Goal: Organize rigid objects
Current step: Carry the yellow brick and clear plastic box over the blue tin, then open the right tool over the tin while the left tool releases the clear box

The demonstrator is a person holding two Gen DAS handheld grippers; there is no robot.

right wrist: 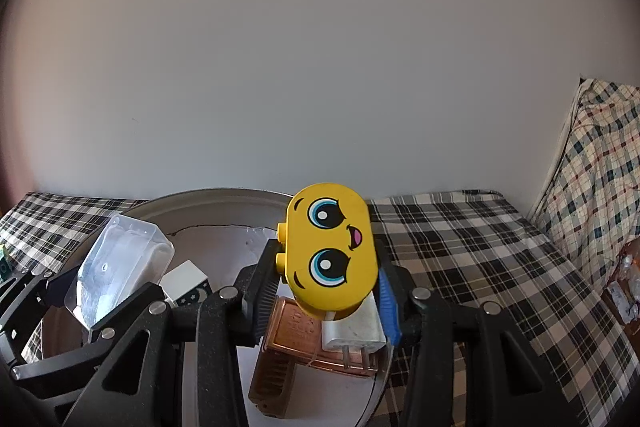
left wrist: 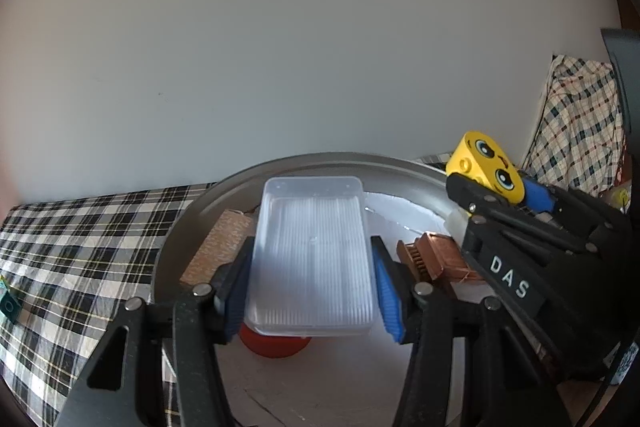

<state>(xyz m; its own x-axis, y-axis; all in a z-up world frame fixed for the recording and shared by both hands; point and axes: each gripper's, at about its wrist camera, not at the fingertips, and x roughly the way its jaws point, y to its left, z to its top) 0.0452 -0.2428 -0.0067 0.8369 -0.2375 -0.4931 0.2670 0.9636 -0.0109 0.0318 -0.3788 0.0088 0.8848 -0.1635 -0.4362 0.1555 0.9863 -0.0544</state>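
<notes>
Clear plastic box (left wrist: 312, 255), centre frame, is clamped in the left gripper (left wrist: 312, 291); right gripper (right wrist: 326, 303) pinches a yellow face block (right wrist: 332, 253), both raised over the round tray (left wrist: 280, 163), likely for sorting.

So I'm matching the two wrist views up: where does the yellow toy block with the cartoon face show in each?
Left wrist: the yellow toy block with the cartoon face is at the right edge, held in the right gripper.
Right wrist: it sits just right of centre, clamped between the jaws.
Shared landmark: the round metal tray holding the other items.
</notes>
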